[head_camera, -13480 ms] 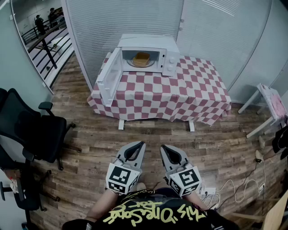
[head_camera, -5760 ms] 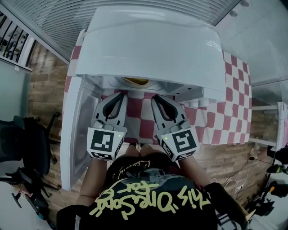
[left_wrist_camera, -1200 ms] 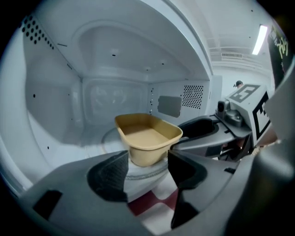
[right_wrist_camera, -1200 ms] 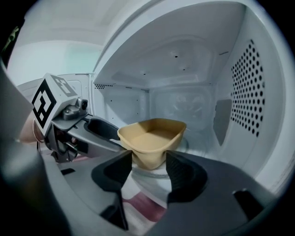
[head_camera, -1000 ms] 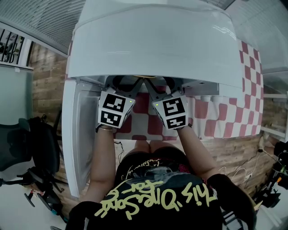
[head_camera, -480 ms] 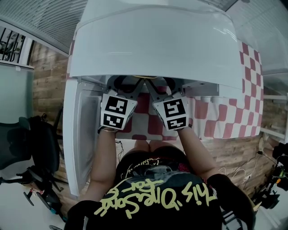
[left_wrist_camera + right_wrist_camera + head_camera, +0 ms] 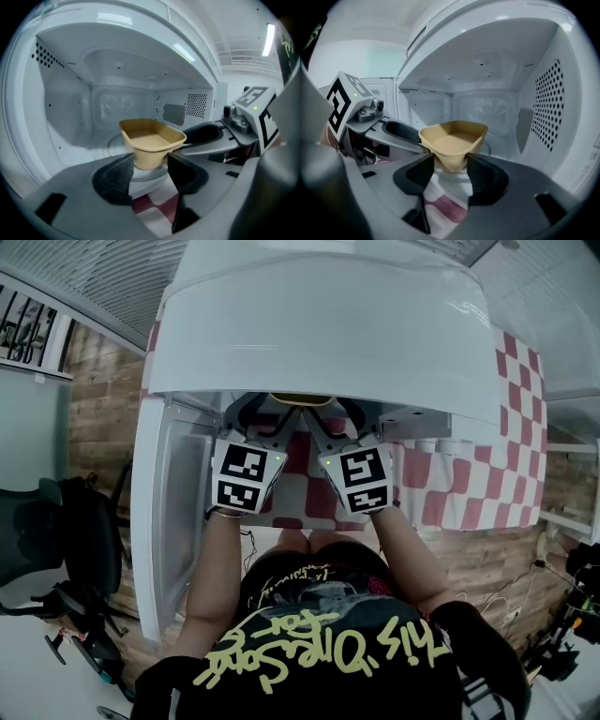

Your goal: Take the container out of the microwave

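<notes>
The tan container [image 7: 152, 140] [image 7: 454, 138] sits over the glass turntable inside the white microwave [image 7: 319, 324]. My left gripper [image 7: 150, 171] has a near corner of the container's base filling the gap between its pads, touching both. My right gripper [image 7: 451, 172] holds the other near corner the same way. Each view shows the other gripper's finger [image 7: 201, 133] [image 7: 401, 131] lying along the container's side. From above only a sliver of the container's rim [image 7: 298, 398] shows under the microwave's top. Both marker cubes [image 7: 247, 482] [image 7: 357, 480] stick out of the opening.
The microwave door [image 7: 169, 512] stands swung open at the left. The red-and-white checked tablecloth [image 7: 478, 474] runs under and to the right of the oven. A black office chair [image 7: 47, 540] stands on the wooden floor at the left, and cables [image 7: 553, 596] lie at the right.
Over the last second both grippers stay in the microwave's mouth, shifted at most slightly toward me. Further back, the person walked up to the open microwave and reached both grippers inside.
</notes>
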`<state>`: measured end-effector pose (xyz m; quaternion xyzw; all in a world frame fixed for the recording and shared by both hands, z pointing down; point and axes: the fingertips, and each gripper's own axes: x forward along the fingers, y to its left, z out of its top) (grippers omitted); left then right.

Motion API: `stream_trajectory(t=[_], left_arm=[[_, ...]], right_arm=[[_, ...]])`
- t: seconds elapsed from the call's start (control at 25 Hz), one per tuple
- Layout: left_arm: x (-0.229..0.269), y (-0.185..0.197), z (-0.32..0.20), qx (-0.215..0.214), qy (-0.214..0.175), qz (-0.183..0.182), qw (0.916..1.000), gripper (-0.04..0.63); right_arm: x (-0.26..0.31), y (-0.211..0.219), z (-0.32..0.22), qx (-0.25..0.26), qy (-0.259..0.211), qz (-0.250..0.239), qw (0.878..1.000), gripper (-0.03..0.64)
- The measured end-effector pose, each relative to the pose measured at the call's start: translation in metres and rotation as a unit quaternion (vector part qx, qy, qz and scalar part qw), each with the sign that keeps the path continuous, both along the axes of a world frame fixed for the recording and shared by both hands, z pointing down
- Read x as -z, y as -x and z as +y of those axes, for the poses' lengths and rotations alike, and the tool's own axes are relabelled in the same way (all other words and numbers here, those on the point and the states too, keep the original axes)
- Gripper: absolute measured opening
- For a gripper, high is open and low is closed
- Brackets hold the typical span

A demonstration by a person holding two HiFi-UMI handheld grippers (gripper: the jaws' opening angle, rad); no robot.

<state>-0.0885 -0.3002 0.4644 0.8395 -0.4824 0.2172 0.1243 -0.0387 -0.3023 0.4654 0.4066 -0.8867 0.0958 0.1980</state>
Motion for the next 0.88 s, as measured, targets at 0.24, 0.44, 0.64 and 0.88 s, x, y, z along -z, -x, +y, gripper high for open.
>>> stream_trajectory(t=[0.24, 0.44, 0.64, 0.88], left_arm=[[0.002, 0.000, 0.005, 0.012, -0.002, 0.002, 0.9999, 0.229], [0.004, -0.001, 0.010, 0.019, -0.003, 0.005, 0.9998, 0.229], [0.002, 0.000, 0.015, 0.026, -0.005, 0.004, 0.9996, 0.229], [0.009, -0.007, 0.020, 0.037, -0.010, 0.002, 0.9993, 0.229]], right_arm=[[0.002, 0.000, 0.004, 0.008, -0.001, -0.002, 1.000, 0.218], [0.005, -0.001, 0.008, 0.014, 0.000, -0.004, 1.000, 0.218], [0.005, -0.003, 0.013, 0.023, 0.002, -0.004, 1.000, 0.218], [0.008, -0.007, 0.016, 0.032, -0.003, -0.008, 0.999, 0.218]])
